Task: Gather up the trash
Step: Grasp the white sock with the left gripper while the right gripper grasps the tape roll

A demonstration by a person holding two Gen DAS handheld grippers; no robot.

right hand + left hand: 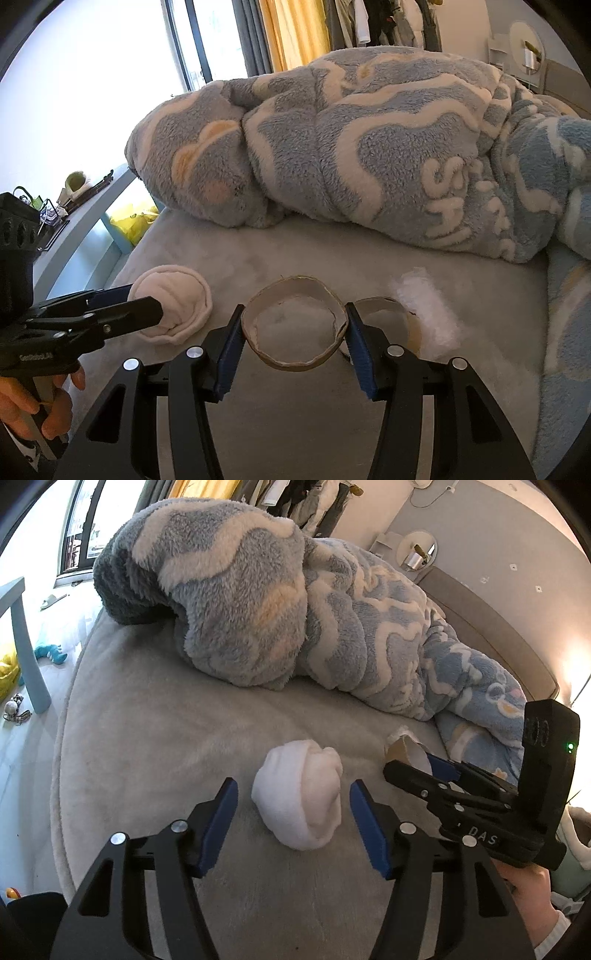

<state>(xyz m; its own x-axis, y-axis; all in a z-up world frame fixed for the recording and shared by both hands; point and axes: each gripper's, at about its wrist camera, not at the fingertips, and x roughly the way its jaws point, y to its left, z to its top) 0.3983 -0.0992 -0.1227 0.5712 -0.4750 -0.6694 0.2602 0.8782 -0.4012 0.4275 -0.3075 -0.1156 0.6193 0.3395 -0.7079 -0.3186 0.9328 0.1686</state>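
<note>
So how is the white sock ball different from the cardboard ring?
The sock ball is soft, white and solid, with open jaws on either side not touching it. The cardboard ring is brown-edged, hollow and squeezed between the other jaws. Both sit on the grey bed, in front of the blue blanket.

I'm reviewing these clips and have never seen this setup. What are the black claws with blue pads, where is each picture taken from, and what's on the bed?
Nothing robotic: a person holds a hand-squeezed two-finger gripper in each hand, each with a camera looking along its fingers. The left camera shows the left gripper straddling a white rolled bundle on the grey bed, pads not touching it. The right camera shows the right gripper pressing both pads on a torn paper cup ring. Another cup scrap and a white tissue lie beside it, below a fluffy blue blanket.
</note>
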